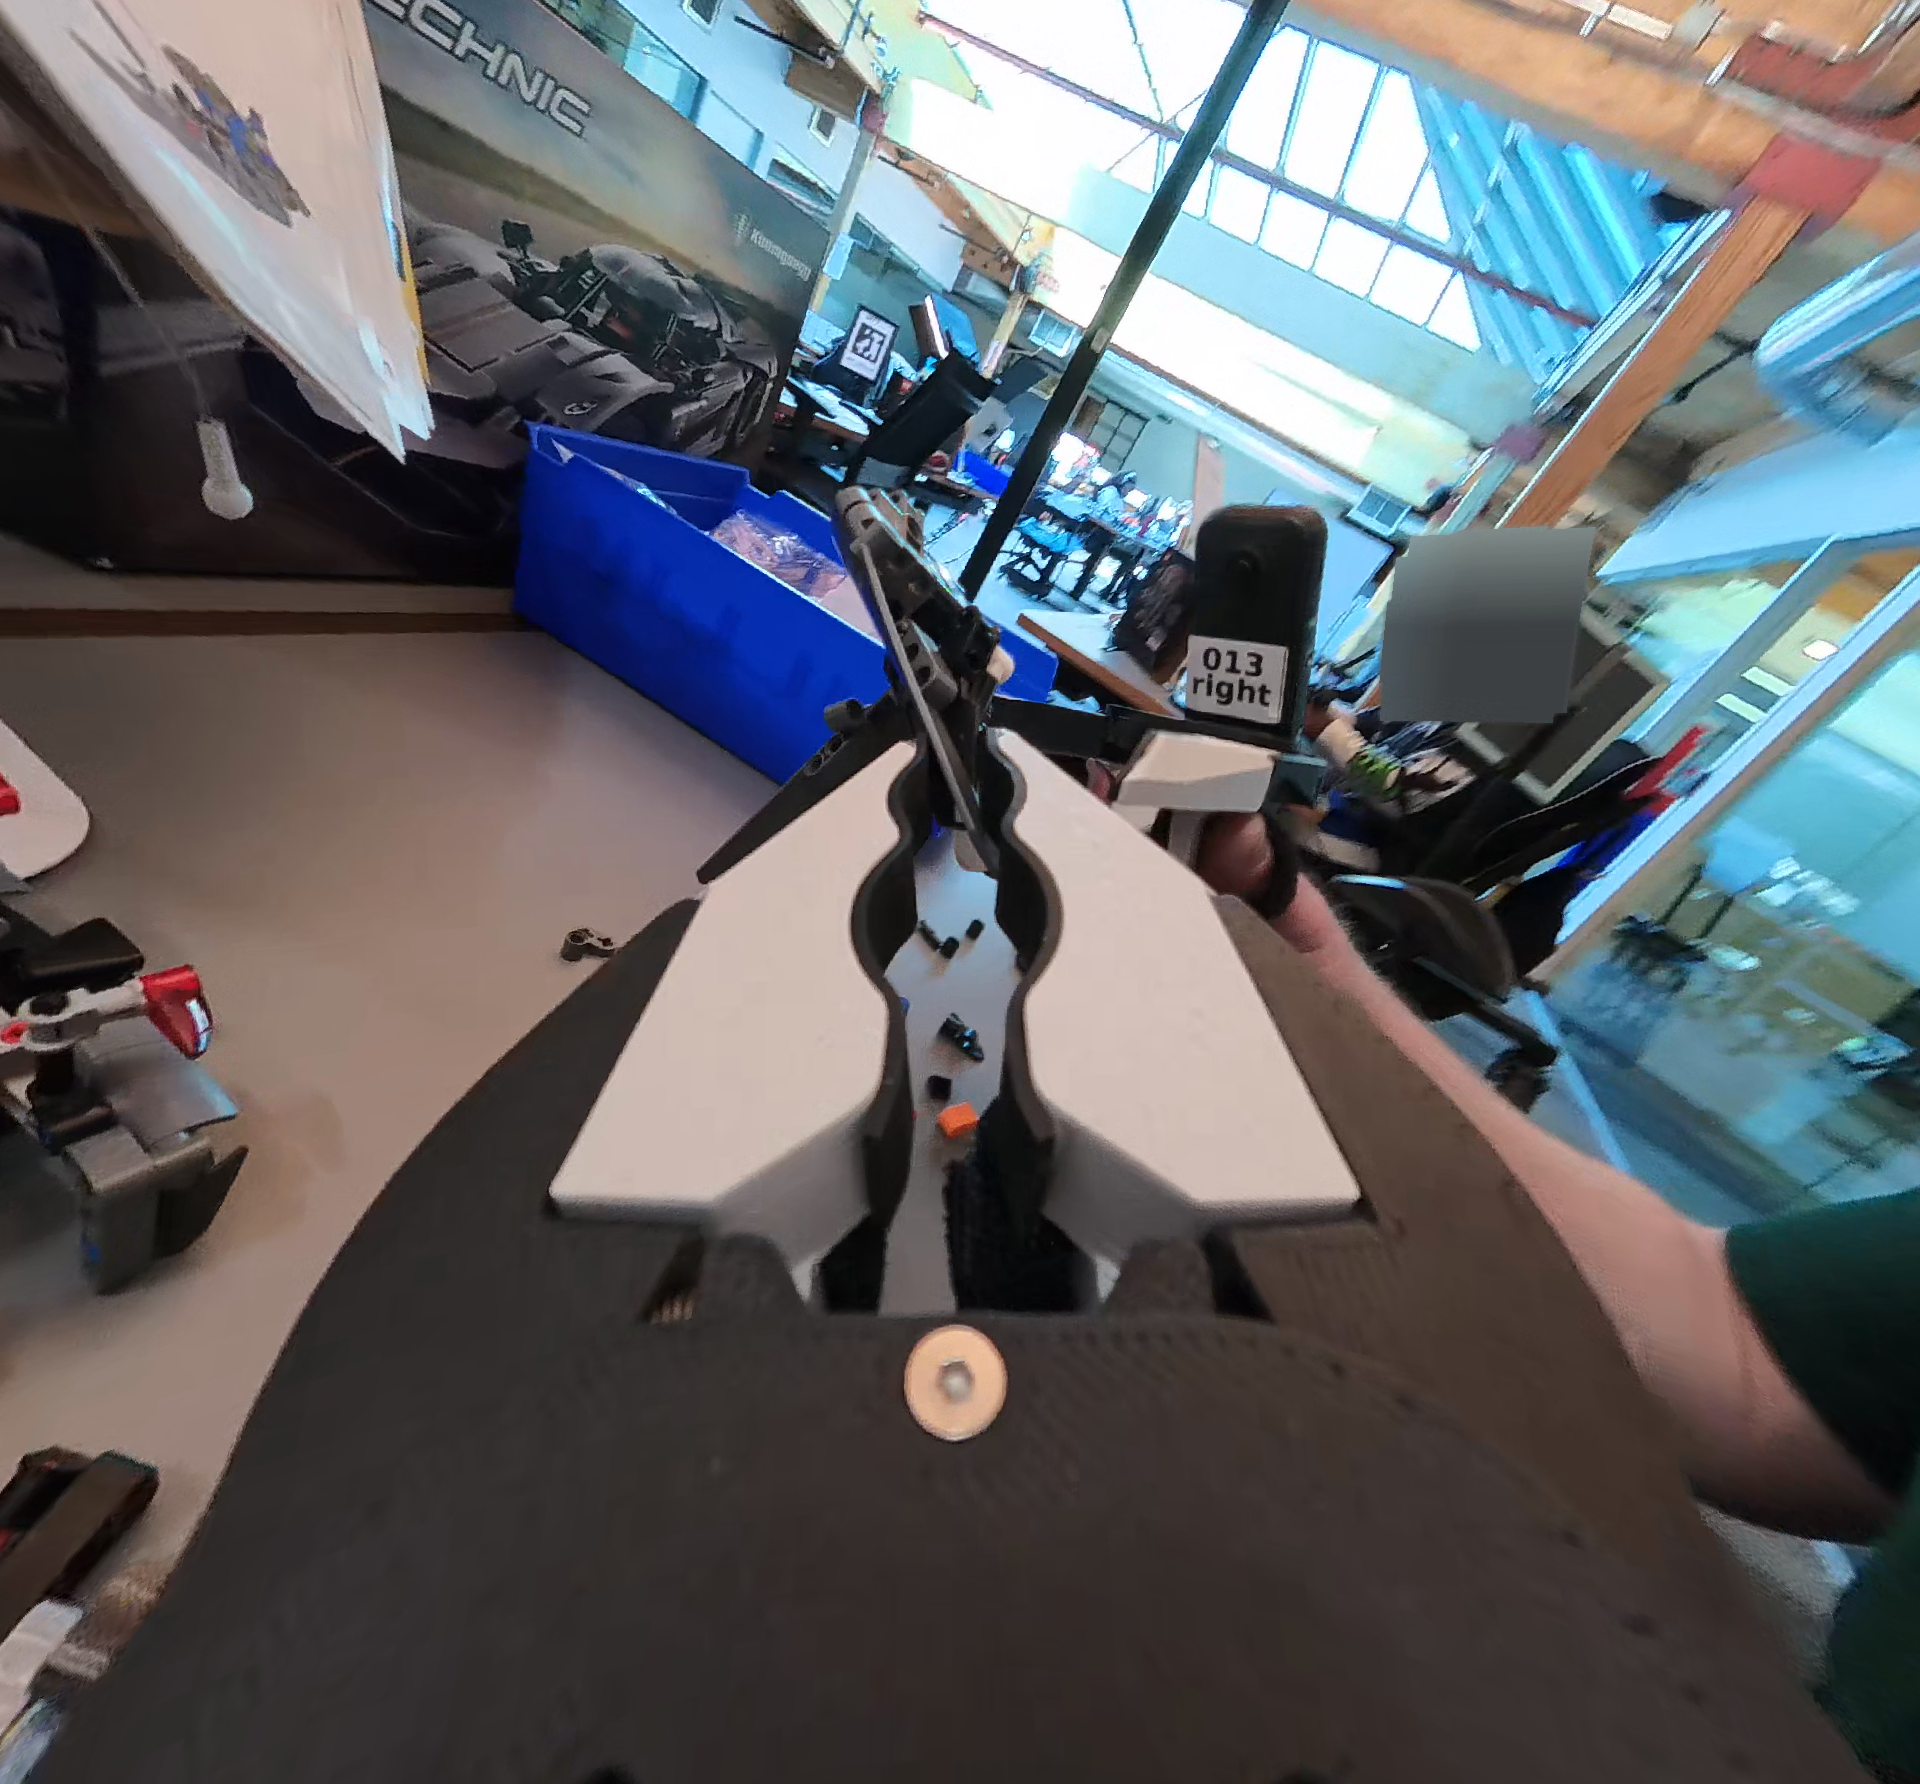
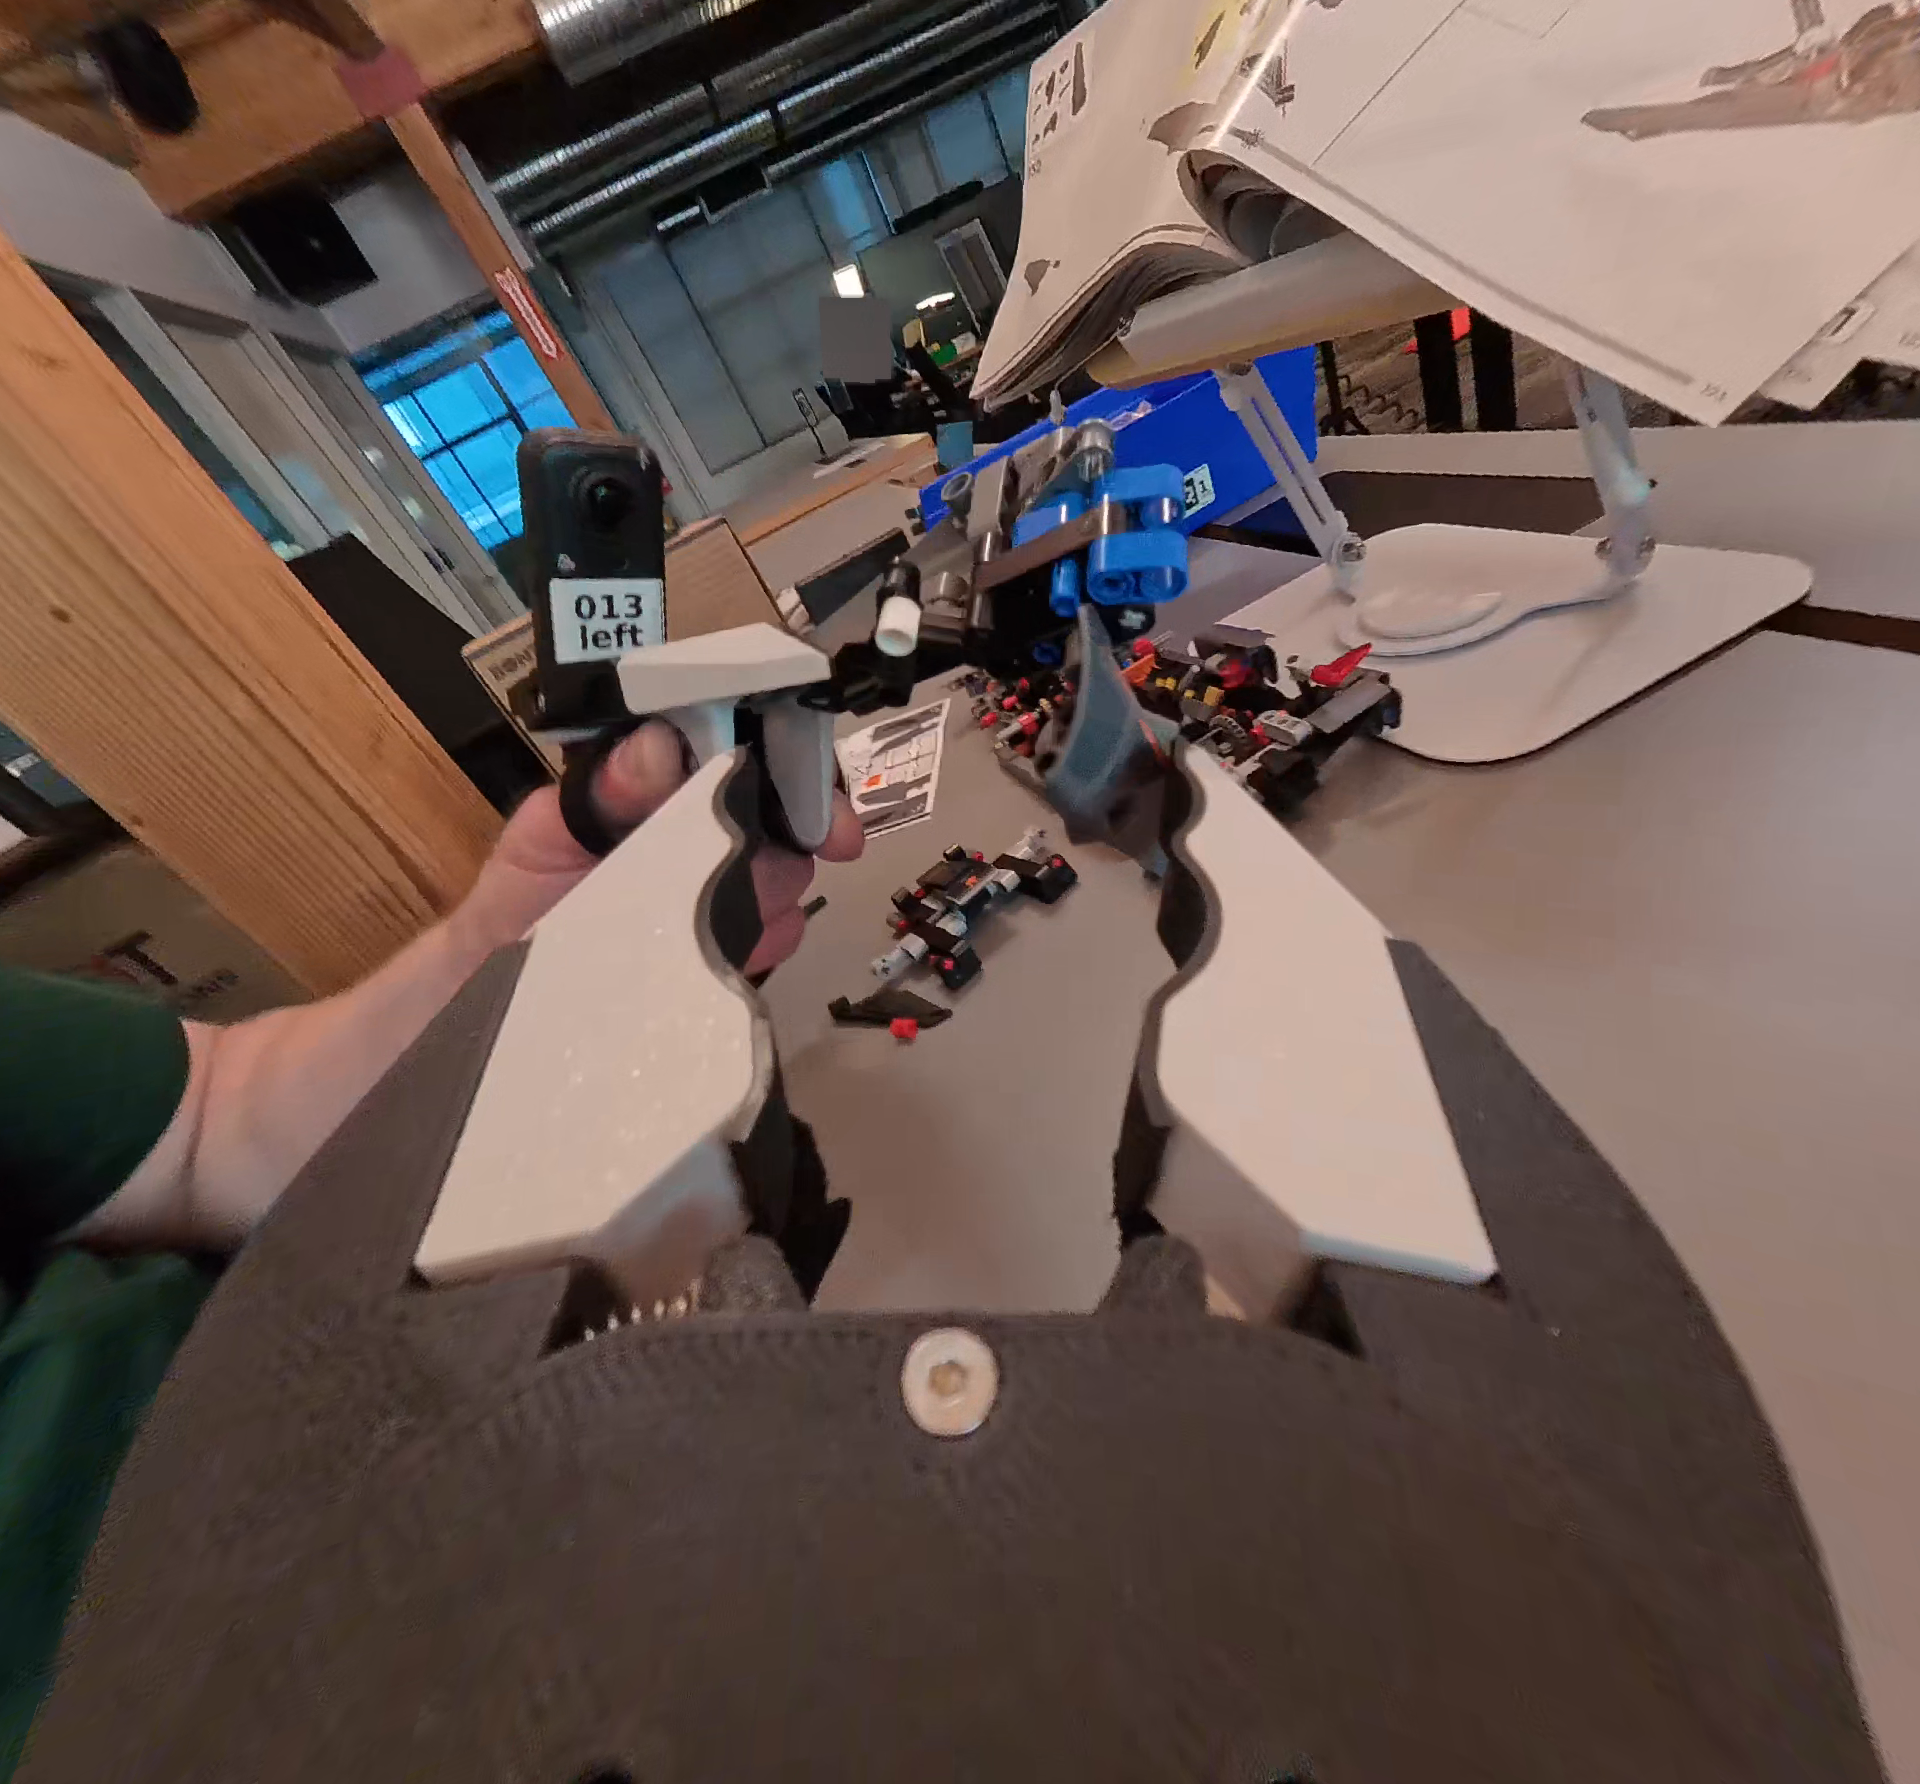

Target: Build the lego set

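My left gripper is shut on a black lego assembly and holds it above the table. In the right wrist view the left gripper grips the assembly's black end, and blue beams and grey pins show on it. A dark grey curved panel hangs from the assembly. My right gripper is open, its jaws wide apart, with the grey panel against the inside of its right finger. The right gripper also shows just right of the assembly in the left wrist view.
A partly built car model and a smaller sub-assembly lie on the grey table. A booklet rests on a white stand. A blue bin, the set's box and loose small pieces are near. My right fingertips sit around 5 centimetres from my left ones. The smaller sub-assembly is about equally far from each gripper, around 20 centimetres.
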